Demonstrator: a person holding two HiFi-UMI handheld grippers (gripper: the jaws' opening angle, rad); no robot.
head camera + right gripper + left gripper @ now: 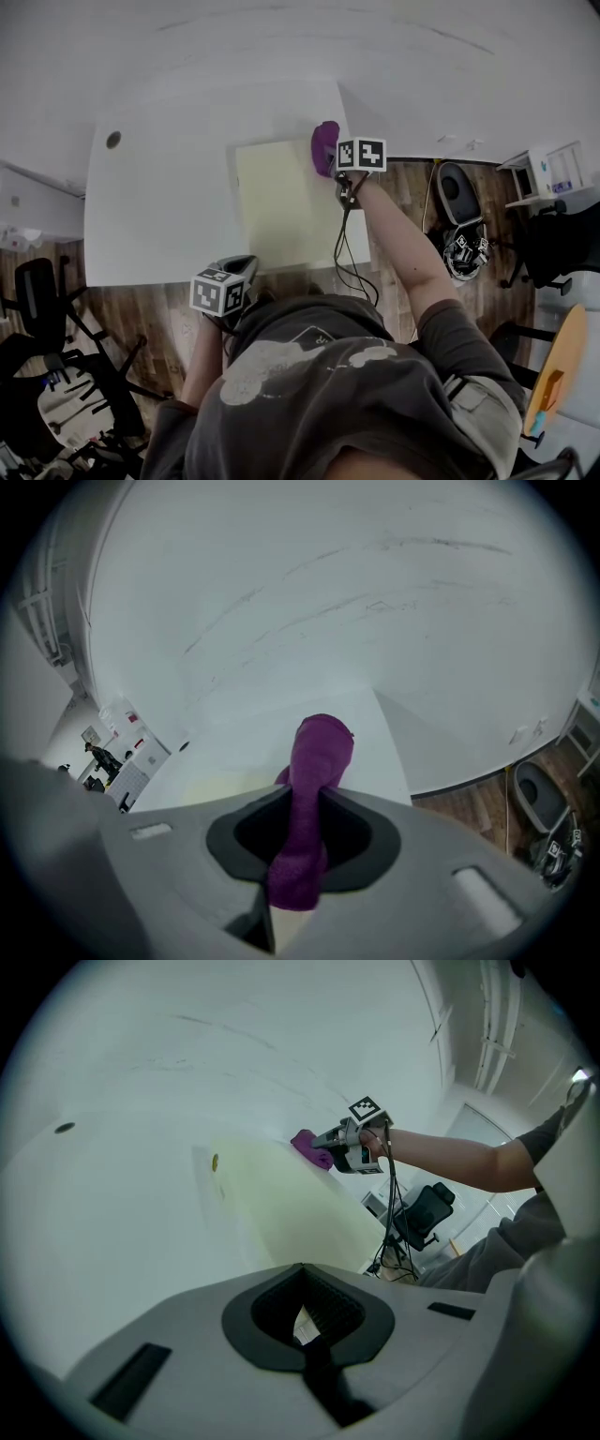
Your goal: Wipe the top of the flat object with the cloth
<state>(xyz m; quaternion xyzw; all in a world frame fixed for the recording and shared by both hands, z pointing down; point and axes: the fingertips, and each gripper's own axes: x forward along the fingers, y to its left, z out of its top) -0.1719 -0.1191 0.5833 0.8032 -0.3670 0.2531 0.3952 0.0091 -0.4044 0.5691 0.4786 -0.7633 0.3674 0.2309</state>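
- The left hand-held gripper (240, 266) sits at the near edge of the bench (150, 220), close to the person's body. Its jaws are closed together with nothing between them, and it takes no part in the wiping.
- The flat object (281, 204), a pale yellow sheet, lies flat on the bench beyond that gripper, toward the bench's right side.
- The right hand-held gripper (335, 167) reaches to the sheet's far right corner. Its jaws are clenched on the purple cloth (314, 789), which sticks out past the tips.
- The cloth looks pressed down at that far corner, at or just over the sheet's edge; exact contact is hard to tell.
- Progress, as a judgement: the wipe is under way at one corner. The sheet shows no streaks or dirt, so the part already covered cannot be read. The near and left stretches probably remain to be wiped.
- Containers: none shows on the bench. Only a small dark hole (113, 140) marks its far left corner.
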